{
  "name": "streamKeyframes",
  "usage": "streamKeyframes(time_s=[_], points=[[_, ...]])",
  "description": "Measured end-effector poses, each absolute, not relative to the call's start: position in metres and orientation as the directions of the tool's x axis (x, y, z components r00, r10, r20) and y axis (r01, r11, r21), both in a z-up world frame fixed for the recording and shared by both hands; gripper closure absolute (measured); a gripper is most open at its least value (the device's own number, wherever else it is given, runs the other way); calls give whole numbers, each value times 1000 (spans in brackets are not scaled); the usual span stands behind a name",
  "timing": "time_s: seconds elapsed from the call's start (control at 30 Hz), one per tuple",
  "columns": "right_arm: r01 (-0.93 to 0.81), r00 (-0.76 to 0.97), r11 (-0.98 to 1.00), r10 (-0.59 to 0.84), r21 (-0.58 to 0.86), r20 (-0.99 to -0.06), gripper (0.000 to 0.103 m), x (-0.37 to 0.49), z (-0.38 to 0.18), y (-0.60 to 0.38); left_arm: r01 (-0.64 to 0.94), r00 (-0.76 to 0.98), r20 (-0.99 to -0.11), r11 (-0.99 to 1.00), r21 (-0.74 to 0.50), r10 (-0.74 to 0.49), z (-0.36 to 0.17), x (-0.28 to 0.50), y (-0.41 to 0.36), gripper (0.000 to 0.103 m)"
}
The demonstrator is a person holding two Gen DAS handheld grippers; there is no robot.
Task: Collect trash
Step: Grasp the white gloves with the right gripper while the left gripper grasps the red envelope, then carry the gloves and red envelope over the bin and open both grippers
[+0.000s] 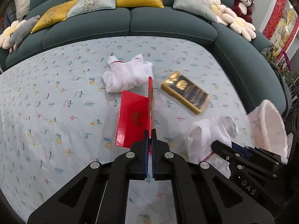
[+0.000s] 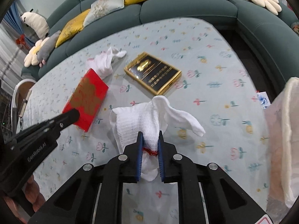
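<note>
A flat red box [image 1: 130,119] with a gold emblem lies on the flowered tablecloth [image 1: 56,112]. My left gripper [image 1: 149,136] is shut on a thin red panel of it that stands edge-on. The right wrist view shows the same box [image 2: 87,97] with the left gripper [image 2: 74,113] at its near corner. My right gripper [image 2: 150,140] is shut on a crumpled white glove [image 2: 142,119] with a red-trimmed cuff, and the fabric bulges between the blue pads. In the left wrist view this glove [image 1: 205,134] sits at the right, with the right gripper [image 1: 220,145] on it.
A second white glove [image 1: 127,72] lies beyond the red box. A black and gold box [image 2: 153,72] rests mid-table. A bin lined with a white bag [image 2: 287,130] stands at the table's right edge. A dark green sofa [image 1: 168,22] with cushions curves behind.
</note>
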State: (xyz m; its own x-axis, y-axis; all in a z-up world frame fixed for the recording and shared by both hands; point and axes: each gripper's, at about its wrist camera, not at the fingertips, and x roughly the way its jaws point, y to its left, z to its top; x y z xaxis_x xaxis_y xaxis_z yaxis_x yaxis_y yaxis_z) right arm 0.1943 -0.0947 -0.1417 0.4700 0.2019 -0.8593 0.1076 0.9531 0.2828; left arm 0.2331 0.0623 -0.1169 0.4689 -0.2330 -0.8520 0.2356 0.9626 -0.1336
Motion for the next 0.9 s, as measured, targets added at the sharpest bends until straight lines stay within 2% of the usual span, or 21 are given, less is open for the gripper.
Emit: streamKeyframes(time_s=[0.47, 0.9], points=[[185, 623, 933, 131, 308, -772, 89, 126, -67, -174, 311, 489, -810, 933, -183, -322, -59, 160, -17, 101], [337, 695, 887, -7, 317, -719, 89, 50, -39, -284, 457, 466, -786, 871, -181, -408, -27, 106, -113, 101]])
